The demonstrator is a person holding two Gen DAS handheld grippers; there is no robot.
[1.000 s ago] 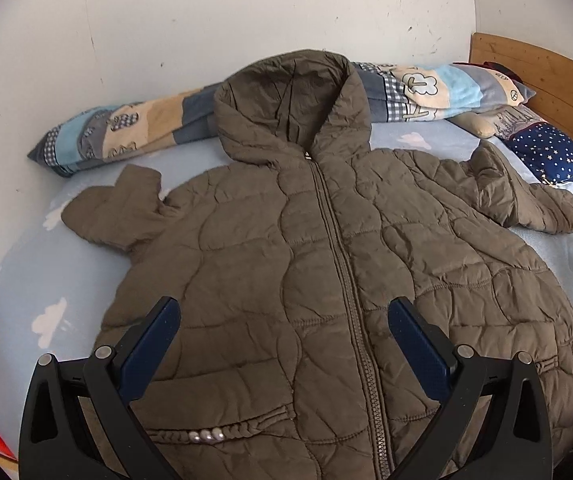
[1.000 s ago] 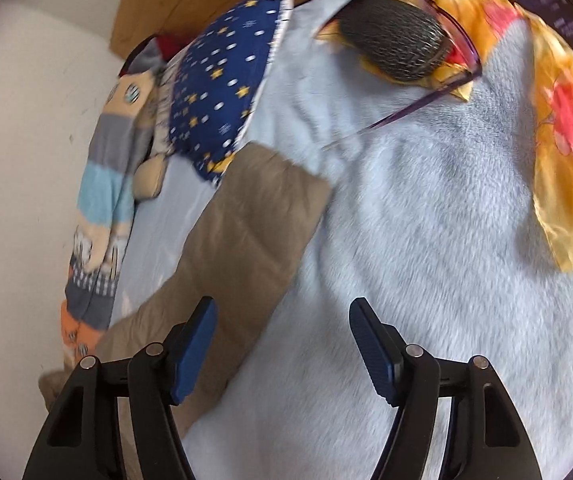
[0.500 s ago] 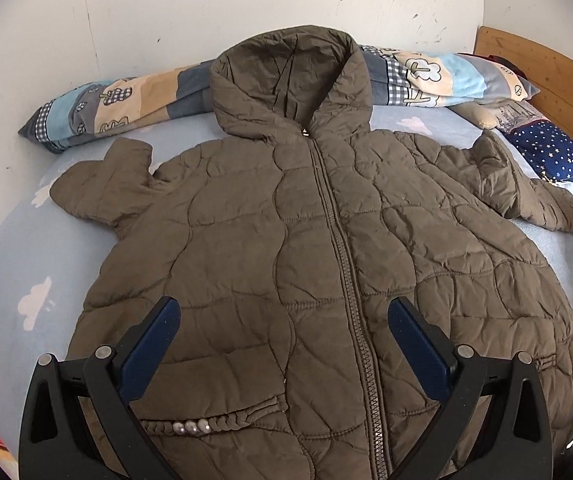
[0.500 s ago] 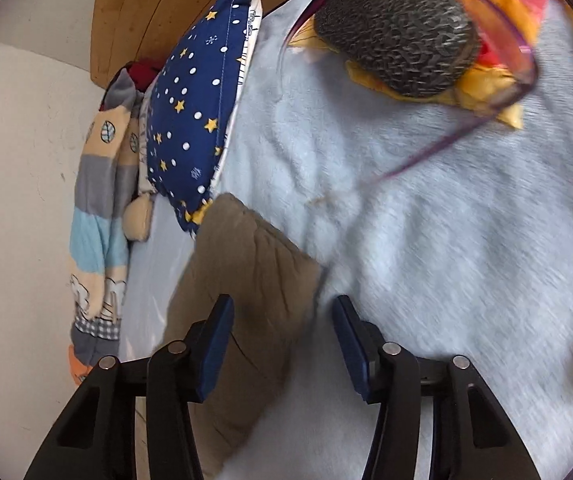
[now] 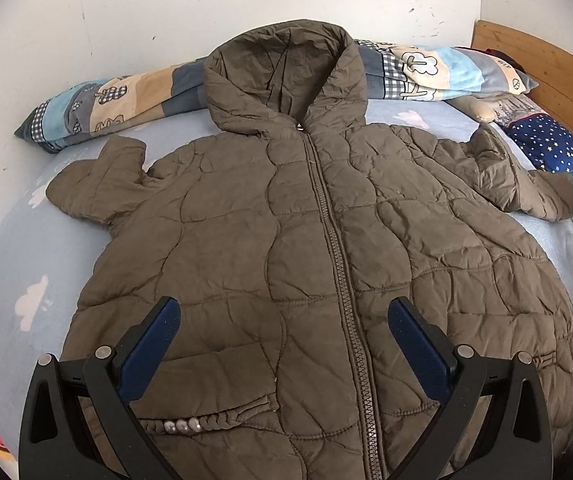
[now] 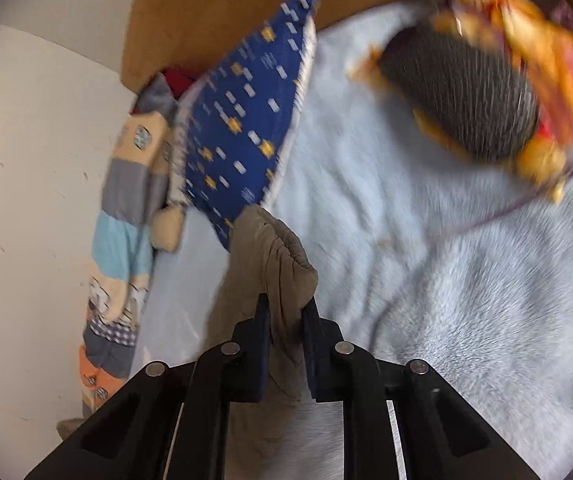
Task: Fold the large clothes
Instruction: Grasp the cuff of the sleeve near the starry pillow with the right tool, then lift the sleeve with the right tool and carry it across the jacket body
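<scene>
My right hand-held gripper (image 6: 286, 310) has just been closing and now pinches the puffy cuff of the sleeve (image 6: 276, 256), ready to fold it inward. My left hand-held gripper (image 5: 282, 332) hovers spread over the quilted olive jacket (image 5: 306, 248), zipped, flat on the bed (image 5: 14, 264).

— What's ahead of your left tool (image 5: 282, 344)?

— A brown quilted jacket (image 5: 246, 240), front up and zipped closed, spread flat on the bed just beyond my open fingers. Its hood (image 5: 282, 80) lies at the far end, and the hem with a beaded pocket (image 5: 206, 424) sits right below the tool.

— And the sleeves?

— Both short and splayed outward. The left sleeve (image 5: 94, 184) lies flat, off to the far left. The right cuff (image 6: 282, 264) is bunched, lifted off the bed, pinched in my right tool (image 6: 286, 312), whose fingers have just been closing on it.
</scene>
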